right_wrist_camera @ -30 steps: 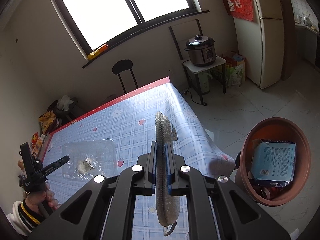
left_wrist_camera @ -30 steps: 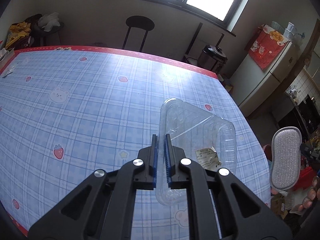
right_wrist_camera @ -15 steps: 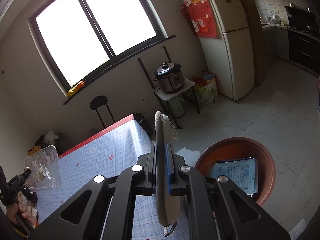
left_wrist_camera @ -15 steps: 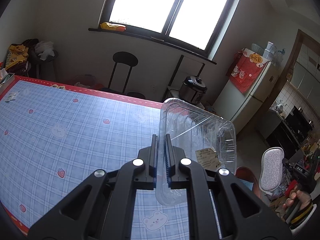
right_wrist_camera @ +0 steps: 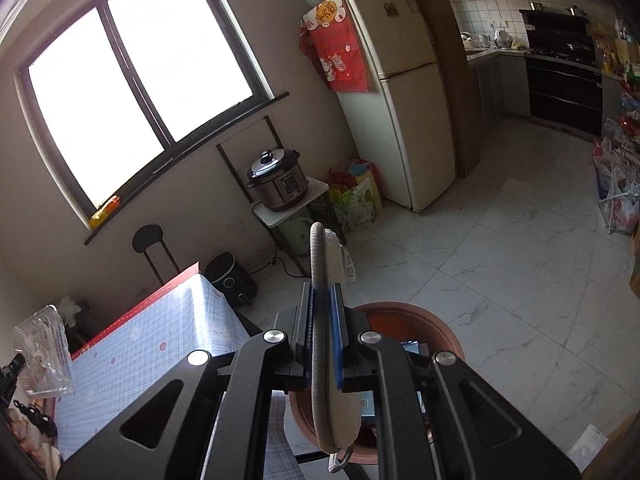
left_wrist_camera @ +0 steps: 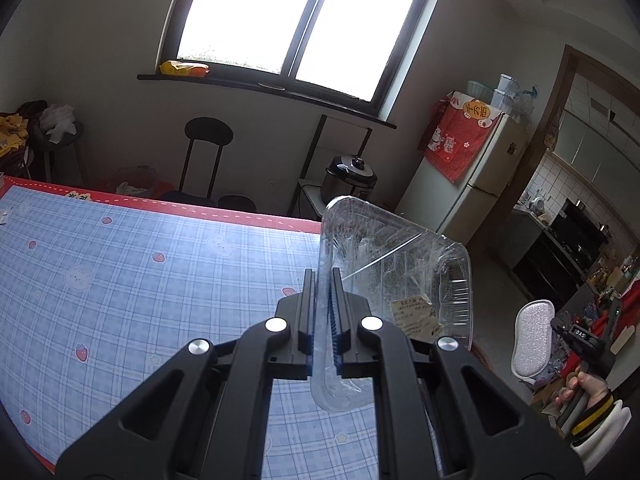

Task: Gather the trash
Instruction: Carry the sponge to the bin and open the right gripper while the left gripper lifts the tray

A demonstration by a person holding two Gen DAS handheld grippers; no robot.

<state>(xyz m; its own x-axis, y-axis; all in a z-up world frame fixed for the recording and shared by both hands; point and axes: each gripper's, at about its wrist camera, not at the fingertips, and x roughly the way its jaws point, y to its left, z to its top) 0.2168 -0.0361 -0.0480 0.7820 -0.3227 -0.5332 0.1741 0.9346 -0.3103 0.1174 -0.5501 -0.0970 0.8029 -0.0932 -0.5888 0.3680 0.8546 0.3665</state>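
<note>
The left gripper [left_wrist_camera: 323, 280] pinches the rim of a clear tray [left_wrist_camera: 404, 276], held up past the table [left_wrist_camera: 132, 280] edge. The right gripper [right_wrist_camera: 323, 298] clamps a grey pad [right_wrist_camera: 326, 320] edge-on, over a brown bin [right_wrist_camera: 412, 324] on the floor. Since a second ago, both have lifted and swung off the table toward the bin.

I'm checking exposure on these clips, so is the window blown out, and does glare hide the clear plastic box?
Left wrist view: the window is pure white, and the clear plastic box shows bright streaks yet stays readable. Right wrist view: the window is also blown out, the edges bend, and the box is small.
</note>
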